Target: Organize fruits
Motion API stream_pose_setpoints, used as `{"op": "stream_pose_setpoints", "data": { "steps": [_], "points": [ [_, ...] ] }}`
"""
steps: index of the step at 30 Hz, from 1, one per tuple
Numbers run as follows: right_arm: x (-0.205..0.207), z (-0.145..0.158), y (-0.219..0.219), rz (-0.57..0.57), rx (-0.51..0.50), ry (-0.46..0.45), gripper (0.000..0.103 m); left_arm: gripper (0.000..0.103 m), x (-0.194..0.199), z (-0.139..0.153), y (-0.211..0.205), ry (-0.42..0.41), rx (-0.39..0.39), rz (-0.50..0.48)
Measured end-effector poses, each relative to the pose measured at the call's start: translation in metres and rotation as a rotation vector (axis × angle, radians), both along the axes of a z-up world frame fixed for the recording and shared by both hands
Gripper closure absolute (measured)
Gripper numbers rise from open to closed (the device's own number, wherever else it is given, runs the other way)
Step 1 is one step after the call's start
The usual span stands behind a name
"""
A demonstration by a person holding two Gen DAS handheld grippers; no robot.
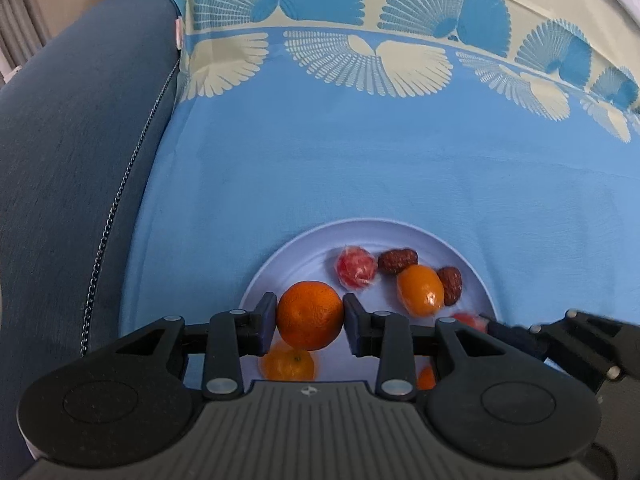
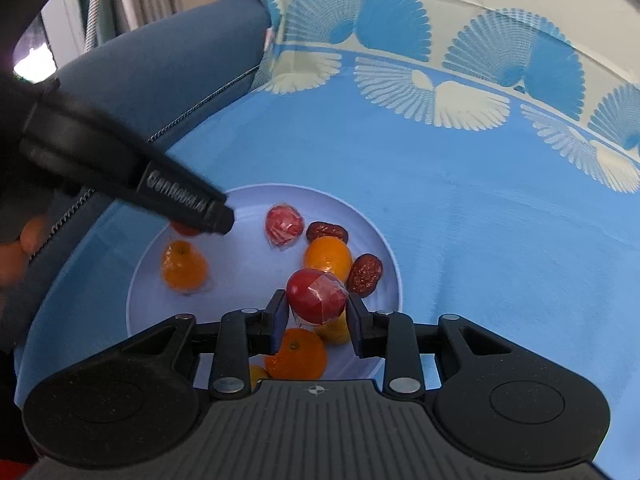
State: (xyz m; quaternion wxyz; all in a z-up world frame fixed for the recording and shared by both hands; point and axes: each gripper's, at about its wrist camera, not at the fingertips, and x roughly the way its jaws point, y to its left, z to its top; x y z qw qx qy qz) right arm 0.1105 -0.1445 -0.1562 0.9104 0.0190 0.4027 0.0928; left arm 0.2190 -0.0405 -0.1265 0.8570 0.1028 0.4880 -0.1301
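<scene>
The left tool (image 1: 310, 313) grasps a round orange (image 1: 310, 320). Both blue pads (image 1: 267, 312) lie against its sides, and it hangs over the near left part of a pale plate (image 1: 360, 225).

The right tool (image 2: 317, 305) is clenched on a red fruit in clear wrap (image 2: 316, 292), which has a pad against each flank. It hangs over the near part of the same plate.

The plate lies on a light blue cloth (image 1: 360, 152), close to the cloth's left edge. A grey-blue upholstered arm (image 1: 72, 140) with a dark chain (image 1: 120, 188) runs alongside that edge. The far edge of the cloth carries a border of cream and blue fan shapes (image 1: 368, 60).

On the plate, toward its far side, lies a second wrapped red fruit (image 1: 356, 269), with a dark brown date (image 1: 398, 261) just beside it on the right. An oval orange fruit (image 1: 420, 290) touches that date, and another date (image 1: 450, 286) touches the oval fruit's right side.

A smaller orange (image 1: 289, 366) lies on the plate beneath the left tool. In the right wrist view more orange fruit (image 2: 296, 354) shows under the right tool, partly hidden by it. Part of a person's hand (image 2: 24, 248) shows at the left edge of that view.
</scene>
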Motion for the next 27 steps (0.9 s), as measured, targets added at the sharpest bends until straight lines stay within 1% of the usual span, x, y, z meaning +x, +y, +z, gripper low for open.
{"op": "stream_pose_setpoints", "data": {
  "steps": [1,2,3,4,6,8,10,12,15,20,22,27],
  "points": [
    [0.000,0.000,0.000,0.006,-0.007,0.004,0.041,0.019,0.000,0.003,0.000,-0.004,-0.013,0.003],
    [-0.001,0.003,0.000,-0.002,-0.020,-0.003,0.034,0.007,-0.001,0.006,0.000,-0.012,-0.019,0.007],
    [-0.004,0.006,0.000,-0.012,-0.033,-0.011,0.022,0.001,-0.003,0.012,0.000,-0.027,-0.022,0.009],
    [-0.007,0.011,-0.001,-0.018,-0.035,-0.012,0.015,0.000,-0.008,0.018,0.001,-0.050,-0.022,0.009],
    [-0.016,0.021,-0.004,-0.020,-0.019,-0.010,0.010,0.000,-0.015,0.028,0.000,-0.055,0.002,-0.006],
    [-0.028,0.031,-0.006,-0.030,-0.002,-0.009,0.004,0.000,-0.023,0.035,0.002,-0.040,0.025,0.008],
    [-0.043,0.041,-0.006,-0.043,0.010,-0.017,0.001,0.000,-0.034,0.042,0.007,-0.016,0.012,0.026],
    [-0.060,0.051,-0.006,-0.052,0.008,-0.041,0.001,0.000,-0.047,0.050,0.014,-0.002,-0.006,0.046],
    [-0.085,0.064,-0.006,-0.111,-0.030,-0.090,0.001,0.000,-0.069,0.061,0.022,-0.012,-0.008,0.066],
    [-0.115,0.077,-0.011,-0.189,0.005,-0.107,0.001,0.000,-0.108,0.073,0.032,-0.048,0.018,0.077],
    [-0.126,0.082,-0.009,-0.193,0.000,-0.127,0.001,0.000,-0.122,0.076,0.034,-0.064,0.030,0.081],
    [-0.146,0.092,-0.006,-0.181,-0.013,-0.173,0.001,0.000,-0.147,0.080,0.037,-0.087,0.028,0.085]
  ]
}}
